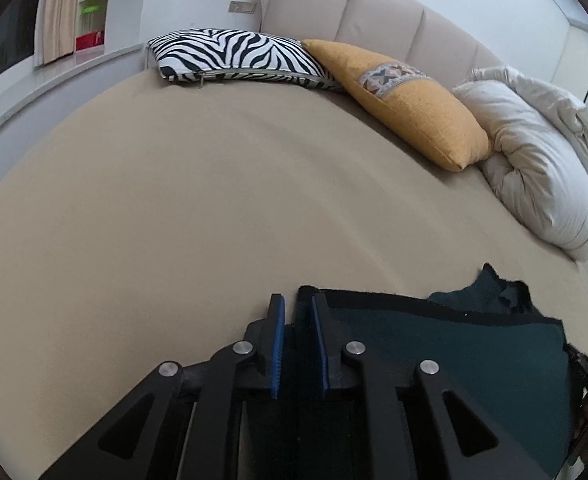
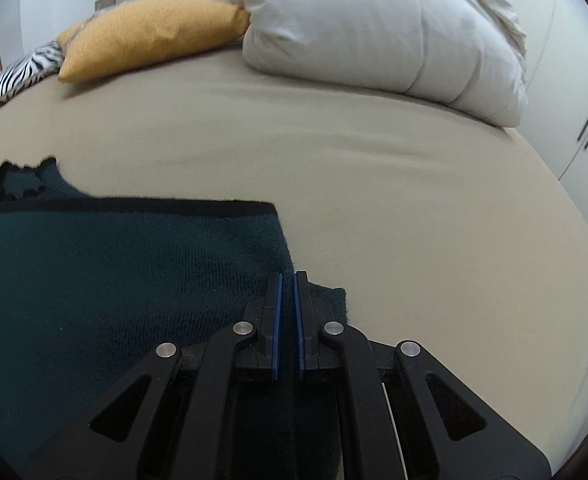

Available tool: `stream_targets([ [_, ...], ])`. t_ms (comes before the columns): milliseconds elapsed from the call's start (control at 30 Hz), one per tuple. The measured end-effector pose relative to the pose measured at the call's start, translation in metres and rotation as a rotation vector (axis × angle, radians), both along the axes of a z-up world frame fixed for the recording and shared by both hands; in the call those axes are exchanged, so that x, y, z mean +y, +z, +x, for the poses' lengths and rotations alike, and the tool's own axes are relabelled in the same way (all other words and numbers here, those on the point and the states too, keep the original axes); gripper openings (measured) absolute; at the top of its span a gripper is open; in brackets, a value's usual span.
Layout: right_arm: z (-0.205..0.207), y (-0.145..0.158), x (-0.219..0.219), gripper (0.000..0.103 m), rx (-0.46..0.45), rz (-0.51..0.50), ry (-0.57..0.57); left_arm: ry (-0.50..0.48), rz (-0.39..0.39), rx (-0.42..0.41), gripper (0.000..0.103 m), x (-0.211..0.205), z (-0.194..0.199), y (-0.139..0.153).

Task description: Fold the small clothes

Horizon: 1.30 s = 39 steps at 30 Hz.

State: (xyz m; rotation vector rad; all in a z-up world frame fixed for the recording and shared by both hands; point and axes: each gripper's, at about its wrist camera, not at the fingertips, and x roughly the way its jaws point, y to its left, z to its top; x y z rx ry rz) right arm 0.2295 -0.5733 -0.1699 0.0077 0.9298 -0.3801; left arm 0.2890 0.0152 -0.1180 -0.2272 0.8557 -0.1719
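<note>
Both grippers, left gripper (image 1: 298, 300) and right gripper (image 2: 288, 276), pinch the edges of the dark green sweater (image 2: 114, 280) on the tan bed (image 2: 413, 200)

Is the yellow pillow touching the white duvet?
Touching. In the right wrist view the yellow pillow's corner presses against the white duvet, with no gap between them.

Dark green knitted garment (image 2: 114, 280) with black trim; plain beige bedsheet (image 1: 174, 200); black-and-white zebra-striped cushion (image 1: 234, 56); mustard-yellow cushion (image 1: 413, 116) with 1 patterned band; off-white duvet (image 2: 373, 28); black grippers, blue pads (image 1: 278, 344).
</note>
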Motion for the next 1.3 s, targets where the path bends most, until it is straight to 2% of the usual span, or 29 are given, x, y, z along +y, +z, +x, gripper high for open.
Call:
stream_targets([
  [100, -0.005, 0.007, -0.006, 0.008, -0.022, 0.05, -0.001, 0.043, -0.014, -0.04, 0.018, 0.015, -0.014, 0.016],
  [167, -0.017, 0.016, -0.011, 0.019, -0.063, 0.086, -0.035, 0.062, -0.029, -0.08, 0.019, 0.026, -0.028, 0.03],
  [233, -0.035, 0.032, -0.015, 0.019, -0.128, 0.077, -0.108, 0.062, -0.019, -0.111, 0.022, 0.028, -0.042, 0.043],
  [300, -0.049, 0.046, -0.014, 0.019, -0.188, 0.127, -0.131, 0.022, -0.029, -0.128, 0.023, 0.02, -0.055, 0.052],
  [367, -0.057, 0.056, -0.007, 0.02, -0.231, 0.216, -0.111, -0.031, -0.016, -0.147, 0.032, 0.001, -0.067, 0.056],
  [467, -0.053, 0.063, 0.033, 0.02, -0.24, 0.348, 0.041, -0.121, -0.012, -0.138, 0.035, -0.035, -0.076, 0.05],
  [533, -0.049, 0.06, 0.056, 0.021, -0.236, 0.453, 0.13, -0.172, 0.015, -0.12, 0.036, -0.059, -0.079, 0.038],
  [567, -0.043, 0.055, 0.068, 0.024, -0.23, 0.544, 0.181, -0.188, 0.034, -0.105, 0.036, -0.069, -0.079, 0.031],
  [633, -0.037, 0.042, 0.08, 0.032, -0.21, 0.632, 0.211, -0.207, 0.081, -0.069, 0.039, -0.08, -0.075, 0.013],
  [667, -0.032, 0.028, 0.081, 0.035, -0.182, 0.665, 0.218, -0.21, 0.104, -0.044, 0.039, -0.083, -0.071, 0.002],
  [700, -0.031, 0.019, 0.077, 0.035, -0.168, 0.668, 0.2, -0.212, 0.093, -0.035, 0.039, -0.08, -0.07, -0.005],
  [733, -0.033, 0.007, 0.067, 0.031, -0.166, 0.676, 0.154, -0.214, 0.06, -0.039, 0.038, -0.075, -0.069, -0.008],
  [800, -0.048, -0.005, 0.039, 0.03, -0.251, 0.794, 0.118, -0.216, 0.038, -0.045, 0.038, -0.068, -0.069, -0.007],
  [867, -0.063, -0.007, 0.015, 0.021, -0.299, 0.796, 0.054, -0.227, 0.05, -0.053, 0.038, -0.068, -0.069, -0.008],
  [933, -0.08, -0.009, -0.004, 0.019, -0.326, 0.802, -0.001, -0.226, 0.037, -0.057, 0.038, -0.063, -0.071, -0.007],
  [1067, -0.123, -0.01, -0.031, 0.019, -0.37, 0.752, -0.128, -0.219, 0.052, -0.058, 0.038, -0.06, -0.077, -0.004],
  [1100, -0.135, -0.012, -0.04, 0.019, -0.382, 0.775, -0.153, -0.217, 0.059, -0.056, 0.038, -0.058, -0.08, -0.003],
  [1133, -0.147, -0.013, -0.046, 0.023, -0.396, 0.789, -0.178, -0.209, 0.068, -0.052, 0.038, -0.055, -0.083, -0.002],
  [1167, -0.156, -0.01, -0.052, 0.03, -0.378, 0.734, -0.237, -0.196, 0.071, -0.046, 0.039, -0.051, -0.086, -0.001],
  [1200, -0.168, -0.004, -0.053, 0.03, -0.341, 0.636, -0.313, -0.181, 0.057, -0.043, 0.039, -0.045, -0.091, 0.002],
  [1300, -0.192, 0.015, -0.056, 0.032, -0.388, 0.595, -0.294, -0.139, 0.002, -0.049, 0.047, -0.027, -0.11, 0.009],
])
